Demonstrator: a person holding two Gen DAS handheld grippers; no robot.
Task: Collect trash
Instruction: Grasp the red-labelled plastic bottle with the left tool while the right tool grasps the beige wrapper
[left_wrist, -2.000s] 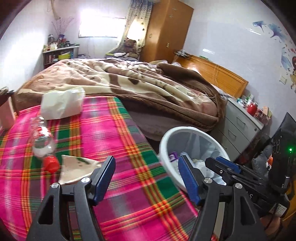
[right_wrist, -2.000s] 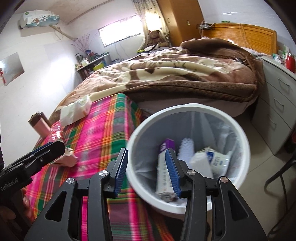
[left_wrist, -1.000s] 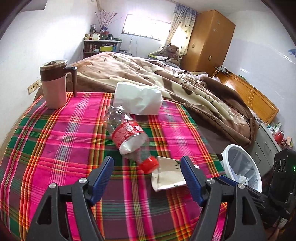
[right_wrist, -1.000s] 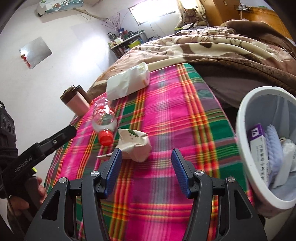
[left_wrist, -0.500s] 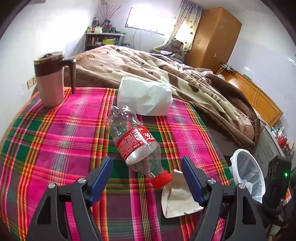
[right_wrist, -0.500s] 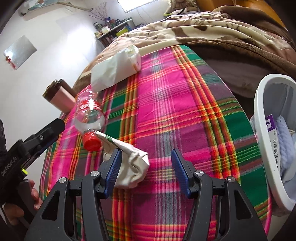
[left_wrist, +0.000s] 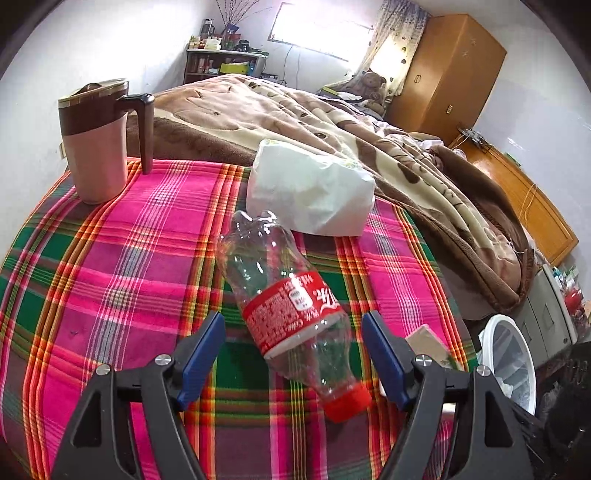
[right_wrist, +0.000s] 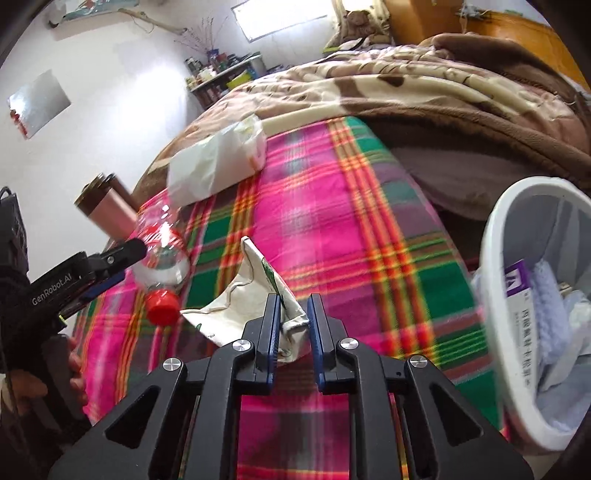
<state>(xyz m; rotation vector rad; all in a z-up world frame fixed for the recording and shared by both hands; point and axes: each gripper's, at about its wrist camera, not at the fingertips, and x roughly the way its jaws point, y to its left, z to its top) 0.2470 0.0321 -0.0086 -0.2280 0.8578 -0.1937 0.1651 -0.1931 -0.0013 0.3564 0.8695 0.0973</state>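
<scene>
An empty clear plastic bottle with a red label and red cap lies on the plaid cloth. My left gripper is open and straddles its lower half, pads apart from it. A crumpled beige paper carton lies beside the cap. My right gripper has its jaws closing on the carton's near corner, which is pinched between the pads. The white trash bin stands off the cloth's right edge with boxes and wrappers inside. The left gripper shows by the bottle in the right wrist view.
A pink and brown lidded mug stands at the cloth's far left. A white tissue pack lies behind the bottle. A brown blanket covers the bed beyond. A grey drawer unit is past the bin.
The left gripper moved forward over the bottle, which now lies between its fingers. The right gripper's jaws went from wide apart to pinching the carton's corner.
</scene>
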